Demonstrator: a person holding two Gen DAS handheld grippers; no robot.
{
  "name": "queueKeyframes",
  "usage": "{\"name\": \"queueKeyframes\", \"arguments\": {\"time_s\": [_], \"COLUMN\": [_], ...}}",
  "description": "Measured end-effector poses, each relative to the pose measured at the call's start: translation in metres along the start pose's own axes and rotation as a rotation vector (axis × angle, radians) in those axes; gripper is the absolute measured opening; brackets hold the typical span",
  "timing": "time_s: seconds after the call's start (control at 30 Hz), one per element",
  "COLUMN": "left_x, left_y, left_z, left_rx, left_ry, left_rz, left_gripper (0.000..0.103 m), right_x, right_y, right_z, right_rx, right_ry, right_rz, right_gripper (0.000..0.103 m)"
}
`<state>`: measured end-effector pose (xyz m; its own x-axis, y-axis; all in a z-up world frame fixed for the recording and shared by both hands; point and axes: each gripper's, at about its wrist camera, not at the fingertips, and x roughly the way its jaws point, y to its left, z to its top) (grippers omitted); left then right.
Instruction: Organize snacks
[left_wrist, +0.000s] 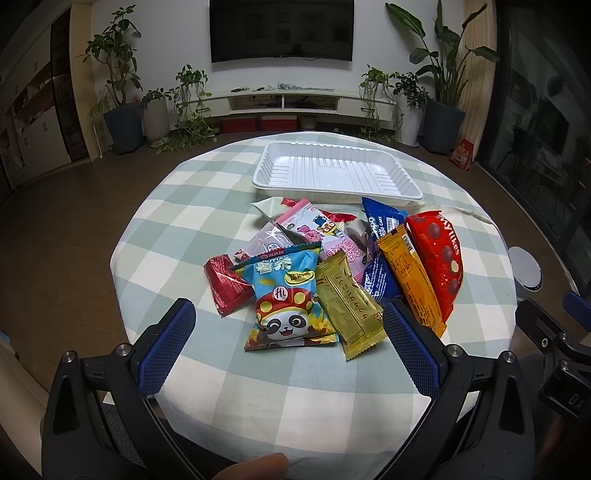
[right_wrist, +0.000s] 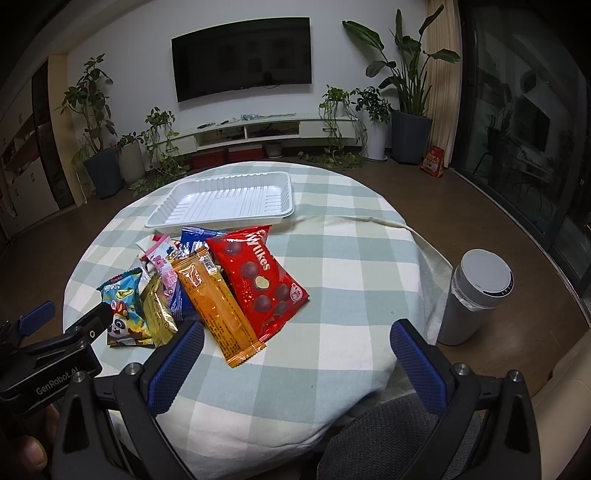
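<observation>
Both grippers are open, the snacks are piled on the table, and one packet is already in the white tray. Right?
Not quite. The white tray is empty in both wrist views; no packet is in it yet. The rest holds: the left gripper and right gripper are open, and the snacks lie piled on the table.

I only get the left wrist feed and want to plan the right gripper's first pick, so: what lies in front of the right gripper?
Observer: The right gripper is open over bare checkered cloth; the orange packet lies just by its left finger.
Operator: Anything off the table on that side?
Observer: A grey cylindrical bin stands on the floor beside the table, right of the gripper.
Operator: Is the tray loaded?
Observer: No, the white tray holds nothing; the red Mylikes bag lies nearest to it.
</observation>
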<state>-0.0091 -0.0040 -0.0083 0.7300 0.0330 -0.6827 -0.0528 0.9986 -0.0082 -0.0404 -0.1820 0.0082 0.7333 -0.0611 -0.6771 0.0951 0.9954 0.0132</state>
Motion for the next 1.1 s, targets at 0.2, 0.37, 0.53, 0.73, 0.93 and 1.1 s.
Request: {"name": "queueKeyframes", "arguments": {"time_s": [0.2,0.37,0.53,0.73,0.93,1.1], "left_x": [0.003,0.008,0.015,0.038,0.046,0.066], "left_y": [0.008,0.033,0.051,0.079,0.056,0.036], "left_z": [-0.011,-0.016,-0.018,-0.005,0.004,0.007], "left_rx": [0.004,-0.029,0.04,-0.001,0.018,0.035], "left_ry": [0.005,-0.018,-0.004,0.086,0.084,0.124], "left_rz": [-0.026,-0.107,-0.005,-0.006,-0.143,-0.136], "left_gripper": [0.103,0.103,0.103,0.103,0.102,0.101], "right_x": [0.0,0.005,0.01,0.027,0.052,0.079], "right_y": [0.0,-0.001,-0.009,-0.024,-0.015,-0.003], "right_z": [-0.001,-0.004,0.002,0.021,0.039,0.046], "right_rx": [0.002,0.015,0.023,0.021,-0.125,-0.23], "right_ry": [0.001,0.012,0.009,0.022,0.064,0.141], "right_rz": [0.002,0.022,0.069,0.205,0.272,0.309], "right_gripper": [0.103,0.103,0.103,0.103,0.085,0.074]}}
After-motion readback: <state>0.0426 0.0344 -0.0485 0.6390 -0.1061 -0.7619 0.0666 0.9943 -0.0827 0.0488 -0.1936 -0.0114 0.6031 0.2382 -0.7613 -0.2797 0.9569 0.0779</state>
